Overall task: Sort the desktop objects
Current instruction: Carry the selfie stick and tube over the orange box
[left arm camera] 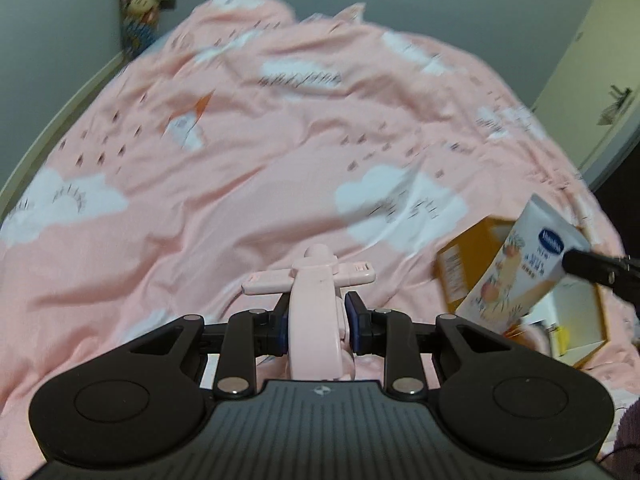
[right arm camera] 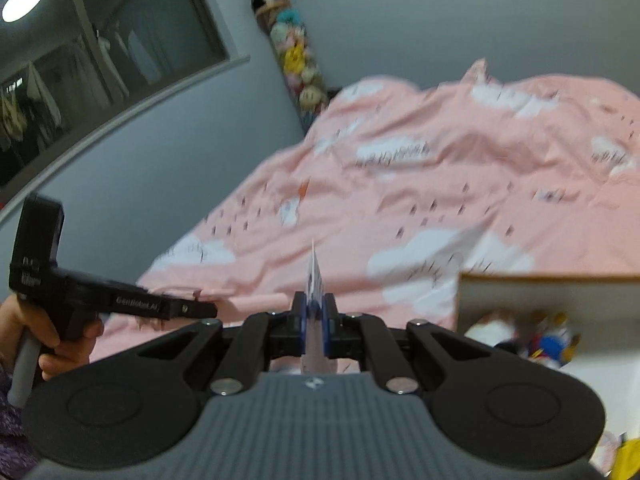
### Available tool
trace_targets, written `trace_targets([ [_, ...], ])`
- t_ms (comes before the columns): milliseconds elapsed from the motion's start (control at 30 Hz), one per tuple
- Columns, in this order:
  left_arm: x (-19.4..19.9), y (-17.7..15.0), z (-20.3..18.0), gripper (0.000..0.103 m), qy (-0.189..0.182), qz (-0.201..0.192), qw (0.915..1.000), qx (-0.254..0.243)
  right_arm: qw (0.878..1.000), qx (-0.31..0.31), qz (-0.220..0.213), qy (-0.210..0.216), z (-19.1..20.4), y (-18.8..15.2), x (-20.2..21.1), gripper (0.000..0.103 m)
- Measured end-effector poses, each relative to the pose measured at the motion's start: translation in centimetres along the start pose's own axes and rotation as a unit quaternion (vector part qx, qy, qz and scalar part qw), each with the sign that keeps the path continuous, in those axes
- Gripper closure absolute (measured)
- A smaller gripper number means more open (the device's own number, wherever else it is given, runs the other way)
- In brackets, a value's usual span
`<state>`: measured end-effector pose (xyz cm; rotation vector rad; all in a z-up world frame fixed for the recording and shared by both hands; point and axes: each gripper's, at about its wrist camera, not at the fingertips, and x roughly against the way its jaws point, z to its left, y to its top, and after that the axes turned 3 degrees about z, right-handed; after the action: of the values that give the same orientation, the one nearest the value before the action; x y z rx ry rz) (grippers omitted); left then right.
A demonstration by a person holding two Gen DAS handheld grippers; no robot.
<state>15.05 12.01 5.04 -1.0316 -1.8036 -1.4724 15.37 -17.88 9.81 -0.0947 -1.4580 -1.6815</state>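
Note:
My left gripper [left arm camera: 316, 320] is shut on a pink plastic object [left arm camera: 316, 280] with a short crossbar, held up above the bed. In the right wrist view the left gripper [right arm camera: 200, 310] reaches in from the left, a hand [right arm camera: 60, 344] around its grip. My right gripper [right arm camera: 314, 316] is shut on the flat end of a white hand-cream tube [right arm camera: 314, 276], seen edge-on. The left wrist view shows the tube [left arm camera: 520, 272] hanging slanted over an open yellow box [left arm camera: 476, 256], with the right gripper [left arm camera: 570, 262] entering from the right.
A rumpled pink duvet [left arm camera: 240, 160] with white clouds covers the bed. The open box [right arm camera: 540, 292] at the right holds several small items. A column of plush toys [right arm camera: 296, 60] hangs on the grey wall, beside a window [right arm camera: 100, 60]. A pale door [left arm camera: 592, 80] stands at far right.

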Motion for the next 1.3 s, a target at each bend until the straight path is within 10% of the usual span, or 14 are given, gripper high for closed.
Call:
trace_targets([
  [300, 1.9, 2.0, -9.2, 0.072, -0.079, -0.045, 0.9928, -0.077, 0.995, -0.006, -0.040, -0.097, -6.0, 1.6, 7.8, 0.096],
  [633, -2.6, 2.4, -19.3, 0.072, -0.149, -0.019, 0.9785, -0.141, 0.968, -0.022, 0.044, -0.245, -16.6, -2.5, 7.9, 0.096],
  [1300, -12.8, 0.0, -29.9, 0.072, -0.145, 0.058, 0.9672, -0.200, 0.964, 0.019, 0.095, -0.247, -24.0, -8.9, 3.7, 0.096],
])
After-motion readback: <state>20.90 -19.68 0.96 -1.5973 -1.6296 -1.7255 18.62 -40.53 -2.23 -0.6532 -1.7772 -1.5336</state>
